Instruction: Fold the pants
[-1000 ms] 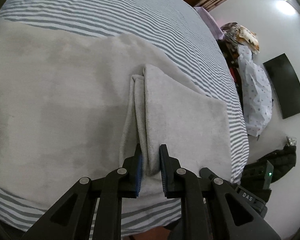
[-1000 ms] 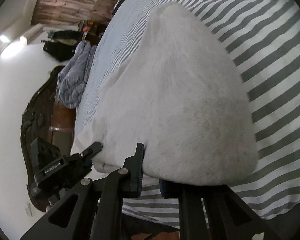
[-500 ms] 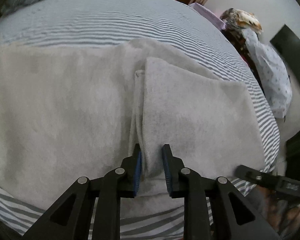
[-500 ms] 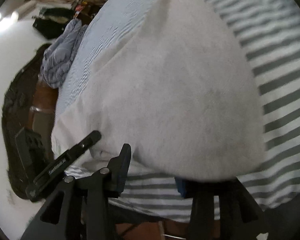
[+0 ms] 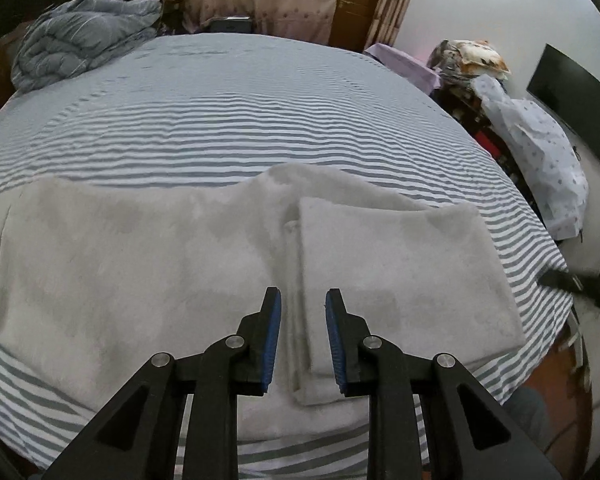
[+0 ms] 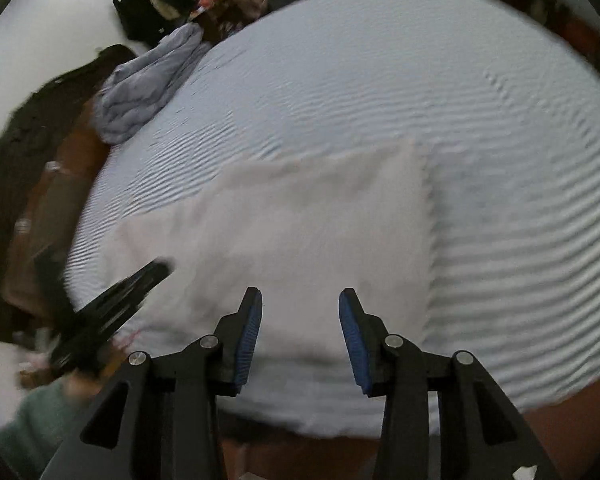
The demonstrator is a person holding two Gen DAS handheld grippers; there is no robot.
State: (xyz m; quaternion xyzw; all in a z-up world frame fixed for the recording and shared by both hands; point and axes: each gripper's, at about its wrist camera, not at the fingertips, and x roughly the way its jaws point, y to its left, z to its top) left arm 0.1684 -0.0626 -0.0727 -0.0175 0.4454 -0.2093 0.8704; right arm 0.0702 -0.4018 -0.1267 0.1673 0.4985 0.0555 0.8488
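Note:
The light grey fleece pants (image 5: 140,264) lie flat across the near side of the striped bed. Their right end is folded back over itself into a neat panel (image 5: 400,272). My left gripper (image 5: 303,300) is open and empty, raised just above the fold's left edge. My right gripper (image 6: 300,304) is open and empty, above the near edge of the pants (image 6: 300,232); this view is blurred. The left gripper shows as a dark shape in the right wrist view (image 6: 112,308).
The striped bed sheet (image 5: 260,112) stretches beyond the pants. A bundled grey duvet (image 5: 80,48) lies at the far left corner. A cluttered pile with a dotted white bag (image 5: 540,152) and a black screen (image 5: 572,104) stand beside the bed on the right.
Both grippers let go of the folded pants, opened and pulled back and up. The folded end now rests flat on the pants.

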